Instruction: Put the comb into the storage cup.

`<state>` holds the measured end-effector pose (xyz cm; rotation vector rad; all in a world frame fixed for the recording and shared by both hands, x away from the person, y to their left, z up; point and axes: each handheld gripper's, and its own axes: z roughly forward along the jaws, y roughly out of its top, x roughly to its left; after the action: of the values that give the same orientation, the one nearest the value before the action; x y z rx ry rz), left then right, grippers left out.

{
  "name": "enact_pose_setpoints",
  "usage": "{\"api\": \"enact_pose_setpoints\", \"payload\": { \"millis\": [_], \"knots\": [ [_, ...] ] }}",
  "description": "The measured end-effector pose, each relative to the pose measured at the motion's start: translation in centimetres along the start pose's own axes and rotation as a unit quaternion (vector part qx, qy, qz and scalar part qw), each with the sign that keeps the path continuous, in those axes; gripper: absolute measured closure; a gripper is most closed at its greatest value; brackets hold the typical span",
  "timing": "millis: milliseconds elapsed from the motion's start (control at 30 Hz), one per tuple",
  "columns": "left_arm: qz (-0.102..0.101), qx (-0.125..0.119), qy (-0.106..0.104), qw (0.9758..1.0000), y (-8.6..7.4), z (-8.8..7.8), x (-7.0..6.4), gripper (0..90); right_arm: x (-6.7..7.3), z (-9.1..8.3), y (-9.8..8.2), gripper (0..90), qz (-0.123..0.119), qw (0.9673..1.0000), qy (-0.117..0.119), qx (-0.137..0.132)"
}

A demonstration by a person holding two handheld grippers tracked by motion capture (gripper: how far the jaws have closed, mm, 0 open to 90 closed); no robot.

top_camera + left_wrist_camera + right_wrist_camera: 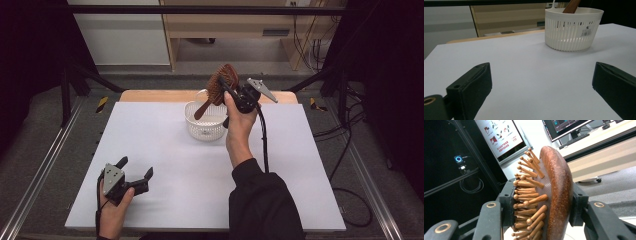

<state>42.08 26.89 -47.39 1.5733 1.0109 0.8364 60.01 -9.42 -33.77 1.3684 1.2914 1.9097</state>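
White tabletop (pixel 165 150): right gripper (pixel 231 95) fingers pinch brown wooden paddle hairbrush (pixel 223 82) by its head, handle dipping into white slotted plastic basket (pixel 204 127) near far edge, likely for drop-in; left gripper (pixel 131 177) fingers spread, idle at near-left corner.

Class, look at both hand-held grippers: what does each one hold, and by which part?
The right hand-held gripper clamps the wooden hairbrush by its head. The left hand-held gripper holds nothing.

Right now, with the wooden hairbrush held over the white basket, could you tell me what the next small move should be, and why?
Probably lower the right claw a little, so the hairbrush slides deeper into the basket before letting go. Its jaws clamp the brush head, bristles against one pad, and the handle tip already dips inside the rim, while the head sits well above it. The left claw rests open, apart from it.
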Motion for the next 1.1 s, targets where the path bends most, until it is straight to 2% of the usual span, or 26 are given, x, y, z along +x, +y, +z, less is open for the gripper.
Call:
{"api": "enact_pose_setpoints", "payload": {
  "millis": [267,500,633,800,867,1100],
  "knots": [
    [-0.002,-0.002,-0.002,1.0,0.0,0.0,0.0,2.6,0.3,0.4,-0.8,51.4,-0.013,0.9999,-0.006,0.004],
    [-0.004,-0.003,-0.002,1.0,0.0,0.0,0.0,2.6,-0.1,0.8,-2.5,51.3,-0.003,0.9998,-0.016,0.01],
    [-0.002,-0.002,-0.003,1.0,0.0,0.0,-0.1,2.6,0.0,1.0,-3.4,51.3,-0.012,0.9996,-0.015,0.018],
    [-0.004,-0.002,-0.002,1.0,0.0,0.0,0.0,2.6,0.3,1.4,-3.9,51.2,-0.01,0.9998,-0.013,0.015],
    [-0.003,-0.002,-0.003,1.0,0.0,0.0,0.0,2.7,0.4,1.6,-4.3,51.2,-0.019,0.9995,-0.015,0.02],
    [-0.004,-0.002,-0.003,1.0,0.0,0.0,0.0,2.7,0.5,1.9,-5.0,51.2,-0.015,0.9995,-0.015,0.021]
  ]
}}
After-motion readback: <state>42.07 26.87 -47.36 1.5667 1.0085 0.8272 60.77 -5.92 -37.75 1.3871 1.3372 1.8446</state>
